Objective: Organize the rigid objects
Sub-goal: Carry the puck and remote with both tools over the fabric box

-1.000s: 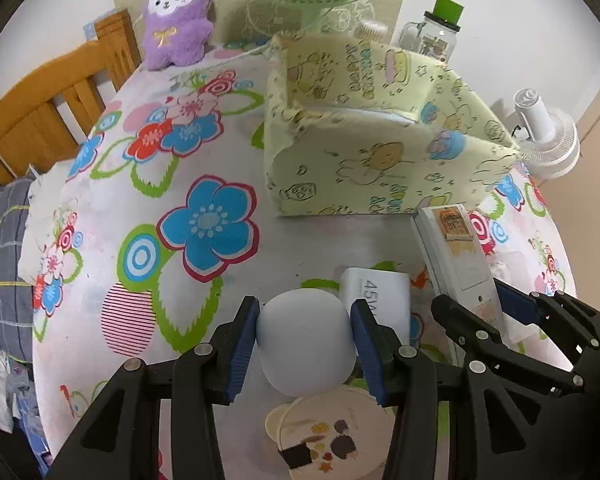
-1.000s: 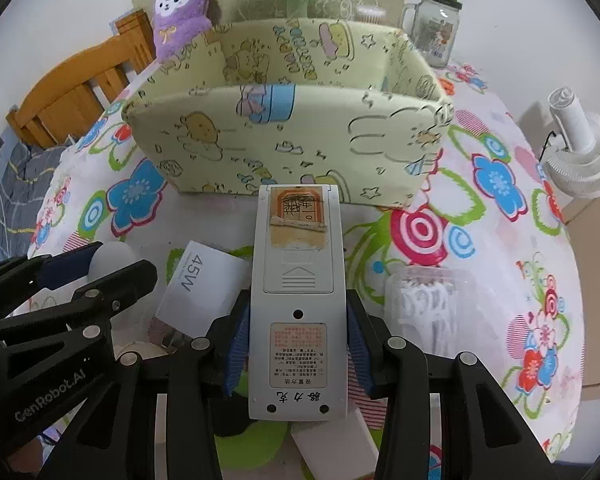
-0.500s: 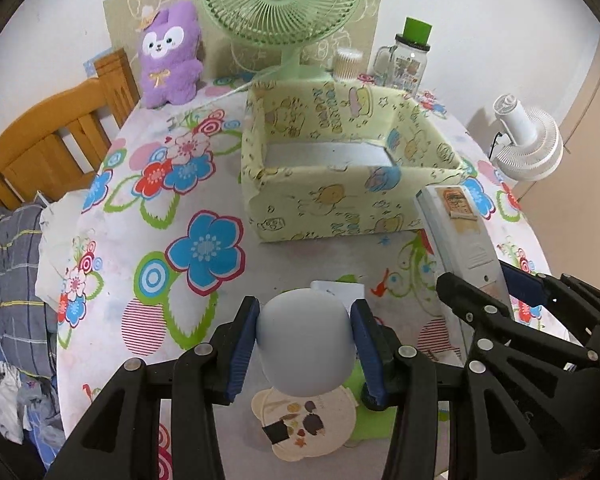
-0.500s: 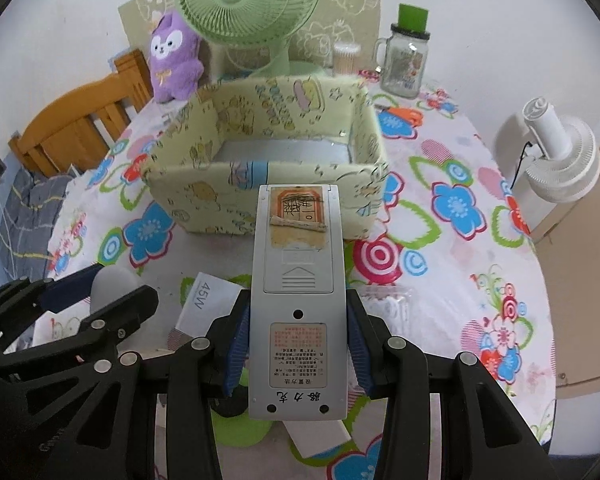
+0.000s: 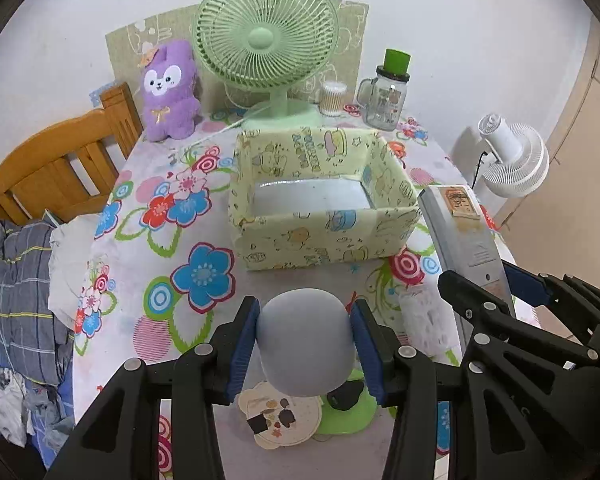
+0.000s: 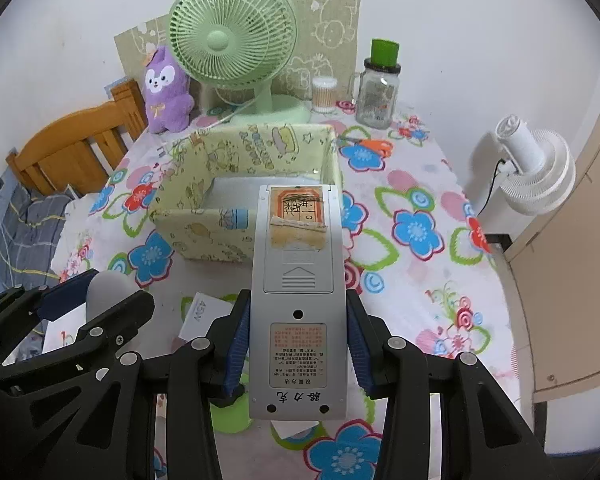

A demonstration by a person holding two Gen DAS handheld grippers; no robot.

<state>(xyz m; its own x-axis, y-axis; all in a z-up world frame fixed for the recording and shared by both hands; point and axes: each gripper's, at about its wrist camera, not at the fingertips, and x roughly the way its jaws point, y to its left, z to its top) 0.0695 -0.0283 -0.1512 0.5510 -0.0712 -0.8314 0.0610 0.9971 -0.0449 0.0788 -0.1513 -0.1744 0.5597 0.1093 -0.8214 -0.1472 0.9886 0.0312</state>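
Observation:
My left gripper [image 5: 305,344] is shut on a pale grey rounded object [image 5: 305,340] and holds it above the flowered table. My right gripper [image 6: 298,344] is shut on a grey remote control [image 6: 298,292], back side up, held above the table; it also shows in the left wrist view [image 5: 462,232]. A yellow cartoon-print box [image 5: 320,200] with an open top stands ahead of both grippers, and its white floor shows. It also shows in the right wrist view [image 6: 236,184].
A green fan [image 5: 266,40], purple plush [image 5: 170,92], cotton-swab jar [image 5: 333,98] and glass mug [image 5: 386,98] stand behind the box. A white 45W charger [image 6: 204,314], a round coaster [image 5: 280,416] and a green coaster [image 5: 348,412] lie below. A wooden chair [image 5: 56,164] stands left, a white fan [image 5: 514,160] right.
Both grippers have risen and pulled back with their objects. The box now looks smaller and farther, and its inside shows from above.

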